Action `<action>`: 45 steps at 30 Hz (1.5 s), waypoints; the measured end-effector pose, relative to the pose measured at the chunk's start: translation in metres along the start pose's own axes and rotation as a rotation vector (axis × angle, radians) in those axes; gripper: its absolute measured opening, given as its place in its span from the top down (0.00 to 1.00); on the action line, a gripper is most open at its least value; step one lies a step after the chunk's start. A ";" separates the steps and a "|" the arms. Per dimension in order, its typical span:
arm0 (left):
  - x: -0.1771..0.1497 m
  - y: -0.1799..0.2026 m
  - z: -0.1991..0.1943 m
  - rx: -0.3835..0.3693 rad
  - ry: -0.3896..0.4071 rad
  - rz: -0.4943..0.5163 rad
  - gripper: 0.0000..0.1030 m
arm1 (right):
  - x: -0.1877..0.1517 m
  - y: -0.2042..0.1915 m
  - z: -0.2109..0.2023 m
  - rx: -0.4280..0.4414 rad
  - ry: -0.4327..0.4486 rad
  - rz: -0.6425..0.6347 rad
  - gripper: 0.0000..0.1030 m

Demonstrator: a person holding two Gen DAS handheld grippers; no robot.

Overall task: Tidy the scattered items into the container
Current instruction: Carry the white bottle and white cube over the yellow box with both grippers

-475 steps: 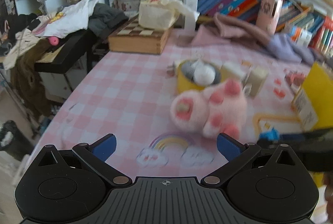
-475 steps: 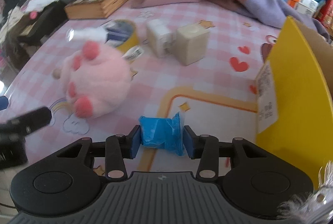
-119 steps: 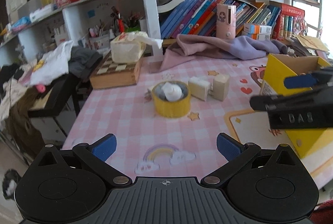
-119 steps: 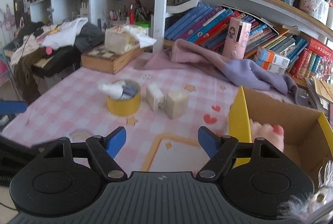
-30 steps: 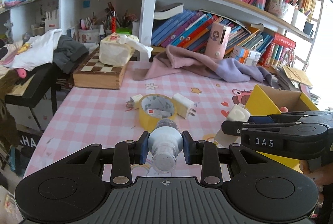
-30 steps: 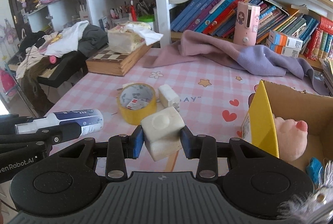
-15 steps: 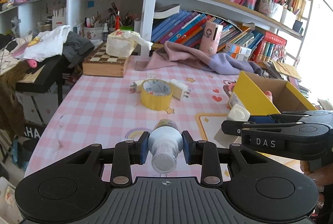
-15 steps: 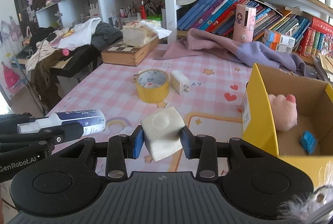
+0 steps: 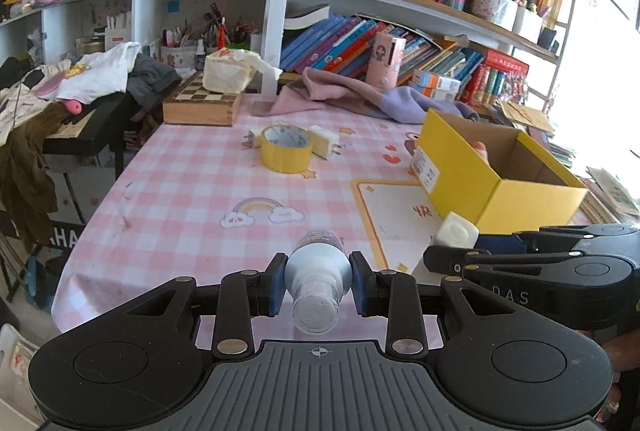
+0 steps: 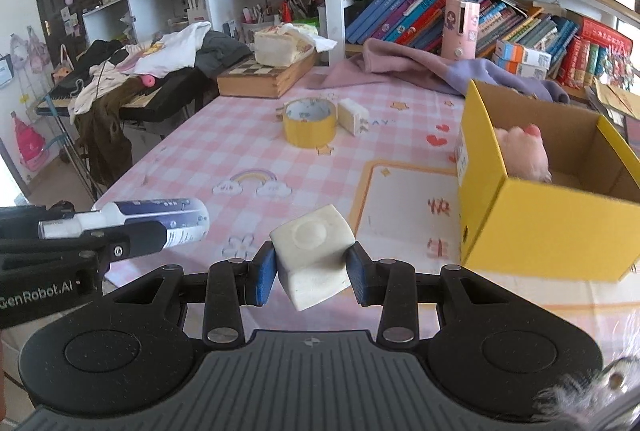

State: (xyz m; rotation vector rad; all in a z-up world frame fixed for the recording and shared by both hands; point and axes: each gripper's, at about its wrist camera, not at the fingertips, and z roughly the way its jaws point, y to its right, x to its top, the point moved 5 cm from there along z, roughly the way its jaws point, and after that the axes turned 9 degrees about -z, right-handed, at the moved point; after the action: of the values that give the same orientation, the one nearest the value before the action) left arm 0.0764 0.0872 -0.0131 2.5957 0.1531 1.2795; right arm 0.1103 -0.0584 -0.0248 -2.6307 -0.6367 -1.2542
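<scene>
The left gripper is clamped on a small spray bottle, its clear cap pointing back toward the camera; from the right wrist view the same bottle shows a white body with a dark blue printed label (the print is too small to read), and the gripper's side carries the lettering "GenRobot.AI". The right gripper pinches a cream-white cube-shaped block with a round dimple on its upper face, tilted between the blue pads. In the left wrist view that gripper's housing reads "DAS" and the block hangs just beside the near corner of the yellow cardboard box.

Both grippers are held above the near end of the pink checked tablecloth, which is printed with a rainbow, hearts and stars. The box stands open at the right side of the table, a white printed label on its end wall, with a pink plush paw inside. Farther back lie a roll of yellow tape and, touching its right side, a white plug adapter with its prongs showing. Beyond them sit a wooden chessboard case with a tissue pack on top, a pink and lilac garment, and shelves of books.
</scene>
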 end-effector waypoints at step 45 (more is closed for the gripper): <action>-0.032 0.131 0.019 -0.344 -0.127 0.223 0.70 | -0.082 0.094 -0.089 -0.327 -0.078 0.257 0.66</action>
State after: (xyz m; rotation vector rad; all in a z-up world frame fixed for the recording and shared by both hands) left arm 0.0699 -0.0492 -0.0148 2.4303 -0.3574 1.0882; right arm 0.0434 -0.1957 -0.0279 -2.9134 -0.0980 -1.2736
